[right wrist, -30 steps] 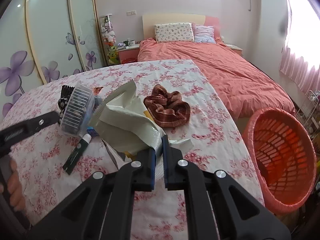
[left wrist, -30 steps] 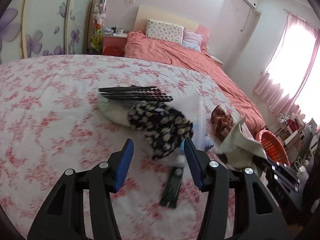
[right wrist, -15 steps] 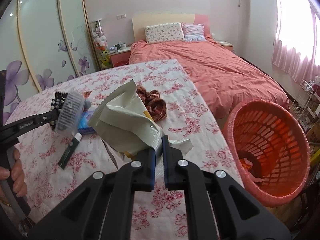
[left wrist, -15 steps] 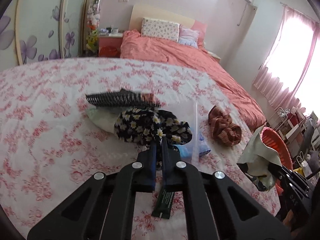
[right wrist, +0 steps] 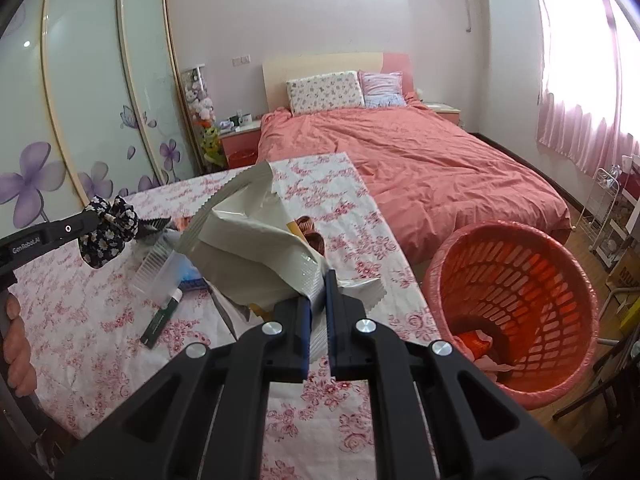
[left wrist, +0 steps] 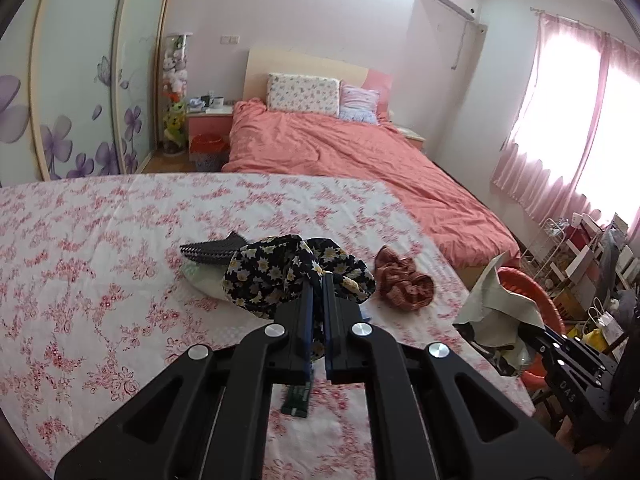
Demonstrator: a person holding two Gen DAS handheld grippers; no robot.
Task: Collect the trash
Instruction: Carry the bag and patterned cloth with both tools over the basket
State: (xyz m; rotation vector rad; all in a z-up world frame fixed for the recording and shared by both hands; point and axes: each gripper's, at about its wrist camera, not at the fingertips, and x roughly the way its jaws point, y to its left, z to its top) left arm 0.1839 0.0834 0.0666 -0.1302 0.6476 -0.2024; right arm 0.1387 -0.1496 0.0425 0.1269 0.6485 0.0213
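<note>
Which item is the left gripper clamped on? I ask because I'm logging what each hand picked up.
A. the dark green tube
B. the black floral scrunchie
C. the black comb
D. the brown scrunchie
B: the left gripper is shut on the black floral scrunchie, lifted off the table.

A black scrunchie (left wrist: 296, 276) dotted with white-and-yellow daisies, a rust-brown striped scrunchie (left wrist: 402, 284), a silvery-cream wrapper (right wrist: 256, 256) and a dark green tube (right wrist: 160, 320) over a white tablecloth (left wrist: 100, 280) printed with pink roses; orange-red basket (right wrist: 516, 304) beyond the table's edge.
</note>
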